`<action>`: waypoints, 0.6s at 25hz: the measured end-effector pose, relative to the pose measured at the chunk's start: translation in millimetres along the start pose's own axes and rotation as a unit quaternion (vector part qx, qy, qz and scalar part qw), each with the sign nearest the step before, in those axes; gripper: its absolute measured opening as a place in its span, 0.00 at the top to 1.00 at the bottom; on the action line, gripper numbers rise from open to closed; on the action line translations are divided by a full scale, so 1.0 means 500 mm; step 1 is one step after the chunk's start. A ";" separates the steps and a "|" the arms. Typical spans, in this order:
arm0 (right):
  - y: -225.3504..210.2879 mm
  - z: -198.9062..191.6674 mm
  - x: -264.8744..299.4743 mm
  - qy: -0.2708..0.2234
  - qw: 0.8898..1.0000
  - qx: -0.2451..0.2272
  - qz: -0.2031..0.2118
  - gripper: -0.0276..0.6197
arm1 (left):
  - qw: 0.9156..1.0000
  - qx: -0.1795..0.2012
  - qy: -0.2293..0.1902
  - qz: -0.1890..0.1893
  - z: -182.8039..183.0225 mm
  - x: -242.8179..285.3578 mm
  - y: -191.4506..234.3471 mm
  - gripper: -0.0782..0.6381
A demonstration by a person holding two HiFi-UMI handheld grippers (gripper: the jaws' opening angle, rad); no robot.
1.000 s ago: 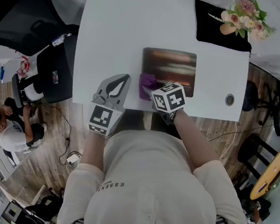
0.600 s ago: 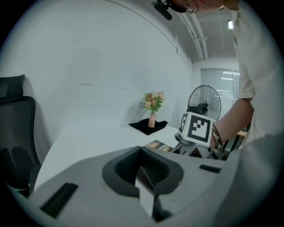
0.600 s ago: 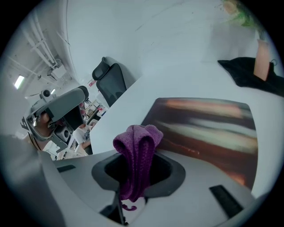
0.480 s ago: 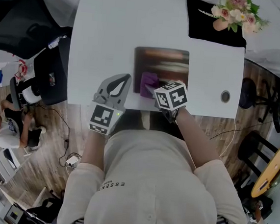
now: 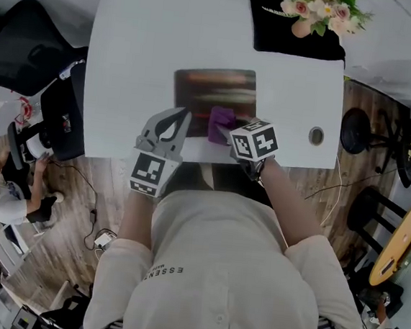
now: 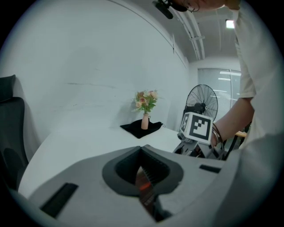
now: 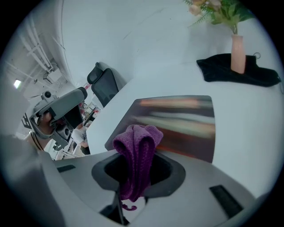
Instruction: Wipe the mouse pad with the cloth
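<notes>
Where the white table (image 5: 136, 59) meets the person's body, the left tool (image 6: 143, 153) hovers with its 2 jaws drawn together on nothing. Its tip is by the near left corner of the mouse pad (image 5: 205, 88). Just to its right, the right tool (image 7: 137, 165) is clamped on the purple cloth (image 5: 221, 118), which bunches up out of the jaws in 2 soft folds. The cloth sits over the pad's near edge, right of its middle; whether it presses on the surface cannot be told. A round grommet (image 5: 315, 135) is set in the table right of the pad. The pad is dark, with reddish and pale streaks across it. At the far edge lies a black mat (image 5: 276, 33), and on it stands a vase of flowers (image 5: 307, 14).
</notes>
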State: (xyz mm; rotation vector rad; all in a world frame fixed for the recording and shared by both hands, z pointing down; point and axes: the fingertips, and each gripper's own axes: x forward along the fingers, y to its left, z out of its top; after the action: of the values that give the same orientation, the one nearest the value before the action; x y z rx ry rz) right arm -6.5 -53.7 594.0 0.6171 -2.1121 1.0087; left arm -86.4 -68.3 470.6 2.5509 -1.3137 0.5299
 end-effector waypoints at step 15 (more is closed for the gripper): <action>-0.148 -0.052 -0.105 -0.005 1.000 0.023 -0.006 0.79 | 1.000 0.001 -0.008 0.007 0.026 0.085 -0.106 0.89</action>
State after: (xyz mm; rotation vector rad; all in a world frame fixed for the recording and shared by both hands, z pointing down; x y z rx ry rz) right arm 86.0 -70.0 600.4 0.6570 -2.0971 1.0516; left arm -17.4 -73.9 474.5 2.5535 -1.3386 0.5150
